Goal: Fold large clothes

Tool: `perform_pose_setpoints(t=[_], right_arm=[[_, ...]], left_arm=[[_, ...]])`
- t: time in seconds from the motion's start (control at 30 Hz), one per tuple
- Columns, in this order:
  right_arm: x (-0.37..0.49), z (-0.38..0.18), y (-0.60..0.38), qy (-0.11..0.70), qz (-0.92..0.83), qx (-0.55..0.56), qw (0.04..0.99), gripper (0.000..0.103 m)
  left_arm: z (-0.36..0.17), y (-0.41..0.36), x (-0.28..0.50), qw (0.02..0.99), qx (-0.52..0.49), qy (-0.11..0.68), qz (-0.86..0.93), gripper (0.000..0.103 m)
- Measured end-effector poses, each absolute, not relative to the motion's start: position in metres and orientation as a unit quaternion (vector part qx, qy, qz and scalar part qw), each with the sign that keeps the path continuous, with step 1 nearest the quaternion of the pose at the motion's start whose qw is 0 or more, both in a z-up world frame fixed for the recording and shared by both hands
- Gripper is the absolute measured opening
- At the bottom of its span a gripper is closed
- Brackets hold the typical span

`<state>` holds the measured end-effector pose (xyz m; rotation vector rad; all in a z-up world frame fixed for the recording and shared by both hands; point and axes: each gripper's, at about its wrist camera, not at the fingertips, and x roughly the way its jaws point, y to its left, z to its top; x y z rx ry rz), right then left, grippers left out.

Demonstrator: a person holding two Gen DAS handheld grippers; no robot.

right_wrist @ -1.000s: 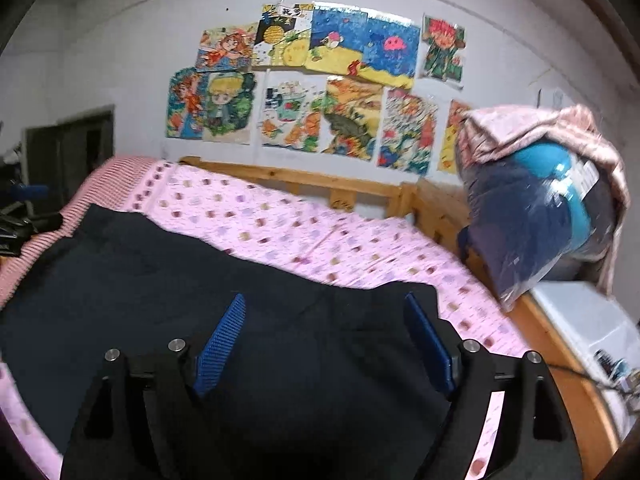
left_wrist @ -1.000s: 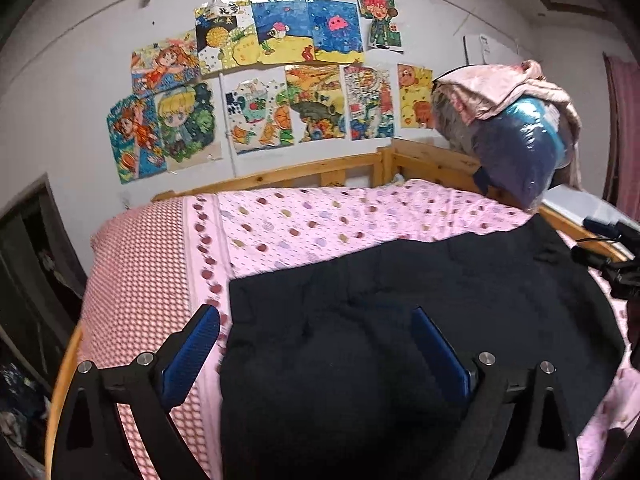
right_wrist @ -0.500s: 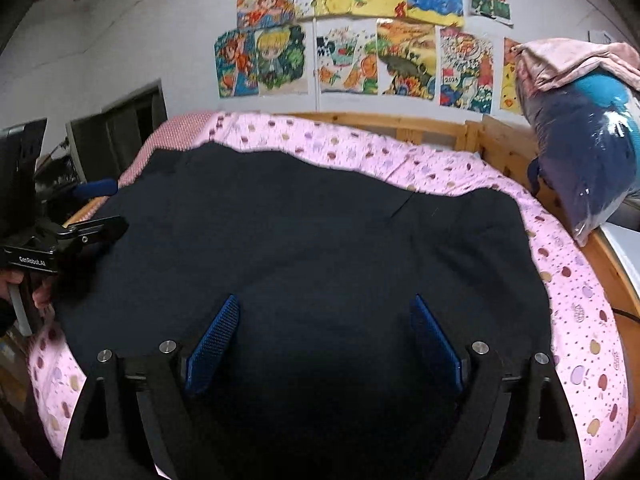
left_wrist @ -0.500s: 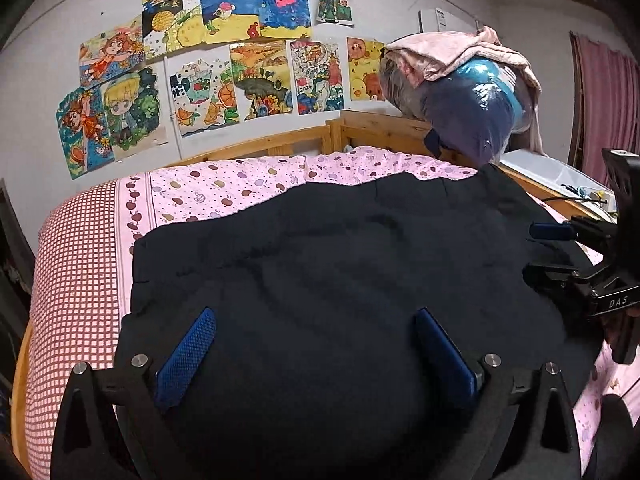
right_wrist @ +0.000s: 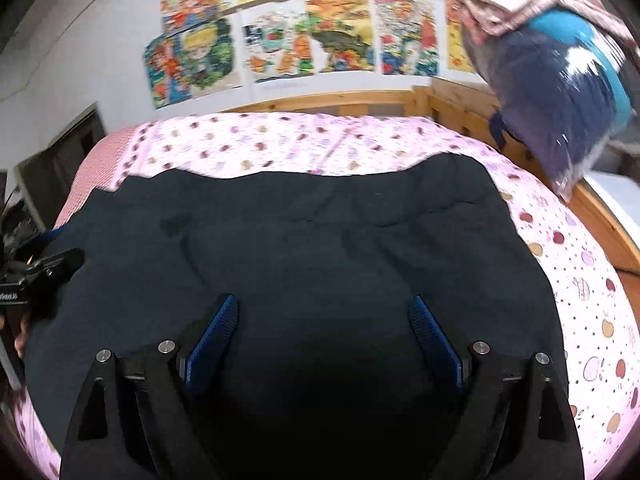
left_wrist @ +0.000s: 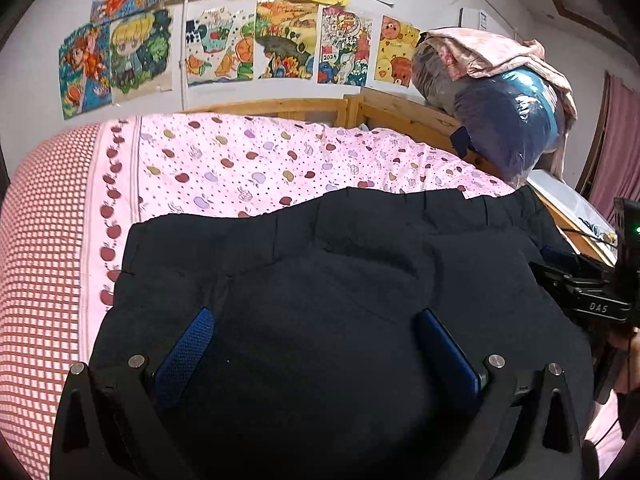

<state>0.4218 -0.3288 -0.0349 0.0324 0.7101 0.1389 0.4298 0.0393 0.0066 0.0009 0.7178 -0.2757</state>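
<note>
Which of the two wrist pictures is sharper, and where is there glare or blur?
Left wrist view: sharp; glare on the shiny plastic-wrapped blue bundle; wall and bed bent by the fisheye lens. Right wrist view: motion blur smears the colourful wall drawings; the large black garment loses detail.

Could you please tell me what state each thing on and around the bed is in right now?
dark garment: spread flat on the bed, some wrinkles, not yet folded.
left gripper: open above the garment, holding nothing.
right gripper: open above the garment, holding nothing.
pink bedspread: laid out under the garment.
plastic-wrapped bundle: resting on the bed frame's corner, pink cloth draped over it.
</note>
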Motion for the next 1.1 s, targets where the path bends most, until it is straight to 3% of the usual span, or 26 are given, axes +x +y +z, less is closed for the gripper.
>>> perform_pose_setpoints(t=[0.43,1.1], right_arm=[[0.446,-0.077,-0.338,0.374,0.066,0.026,0.924,0.1],[0.452,-0.104,-0.342,0.363,0.076,0.047,0.927,0.102]], left_arm=[[-0.022,0.03,0.451,0.915,-0.001,0.373,-0.152,0.103],[-0.042,0.033,0.459,0.916,-0.031,0.365,-0.164,0.103]])
